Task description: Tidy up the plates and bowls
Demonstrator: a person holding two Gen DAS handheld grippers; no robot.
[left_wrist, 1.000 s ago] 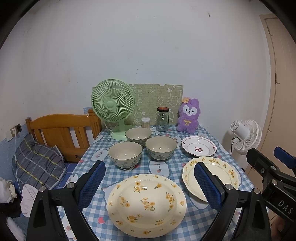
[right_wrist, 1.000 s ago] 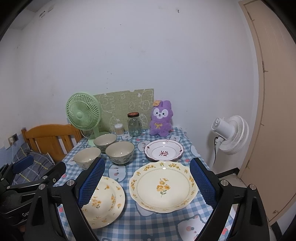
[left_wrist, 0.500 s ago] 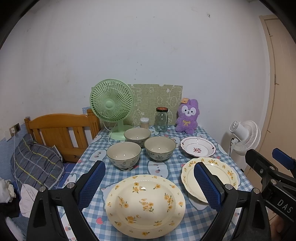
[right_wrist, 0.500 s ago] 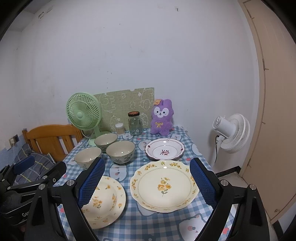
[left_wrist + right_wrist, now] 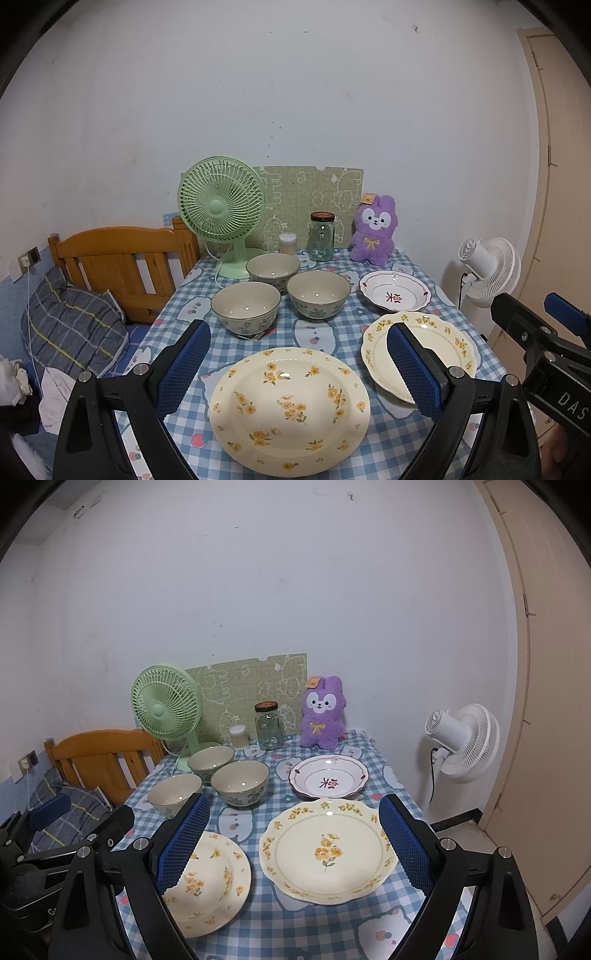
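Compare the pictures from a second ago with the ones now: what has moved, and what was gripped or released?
Only the cameras drifted slightly: in both views the table scene sits a little lower in the frame than before. Nothing was gripped or released. The left gripper and right gripper stay open above the table, and the three plates and three bowls keep their places on the checked cloth.

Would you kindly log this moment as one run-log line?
stage: approach | left claw: open, empty, above round floral plate | right claw: open, empty, above scalloped plate | bowls: unstacked
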